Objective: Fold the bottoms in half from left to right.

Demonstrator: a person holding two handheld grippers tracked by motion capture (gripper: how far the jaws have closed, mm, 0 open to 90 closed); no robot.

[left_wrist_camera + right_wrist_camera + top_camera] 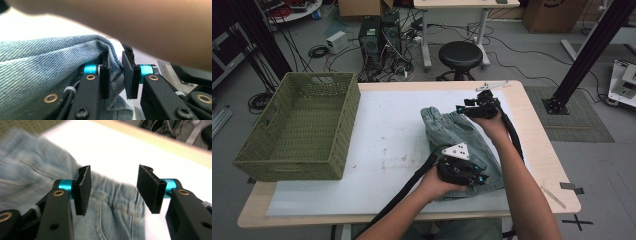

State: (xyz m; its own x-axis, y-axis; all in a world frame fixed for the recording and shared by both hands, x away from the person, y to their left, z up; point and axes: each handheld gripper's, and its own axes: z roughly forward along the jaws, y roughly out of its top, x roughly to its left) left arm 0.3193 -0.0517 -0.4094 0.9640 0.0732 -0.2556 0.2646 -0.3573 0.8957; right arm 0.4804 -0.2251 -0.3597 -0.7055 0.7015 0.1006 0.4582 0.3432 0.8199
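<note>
Jaws of the left gripper (116, 75) are clamped on a fold of the denim shorts (462, 145), the cloth pinched between both pads; jaws of the right gripper (113, 191) stand apart over the gathered waistband, nothing between them. No earlier moment is drawn on.

Surface and room, left to right in the high view: an olive woven basket (297, 130) sits on the left part of the tabletop (532, 140), overhanging the near-left edge of a white sheet (387, 145) that covers most of the wood. The shorts lie folded right of centre on that sheet, well apart from the basket. Beyond the far edge stand two computer towers (379, 37), a round black stool (460, 54) and loose cables on a grey floor; a black frame post (587, 55) rises at far right.

Between views: the high view places the left gripper (459, 170) at the near hem and the right gripper (479, 107) at the far waistband. The left gripper view adds the pinch itself, with a forearm (150, 27) crossing above. The right gripper view adds the waistband's elastic gathers and seam stitching, blurred at left.
</note>
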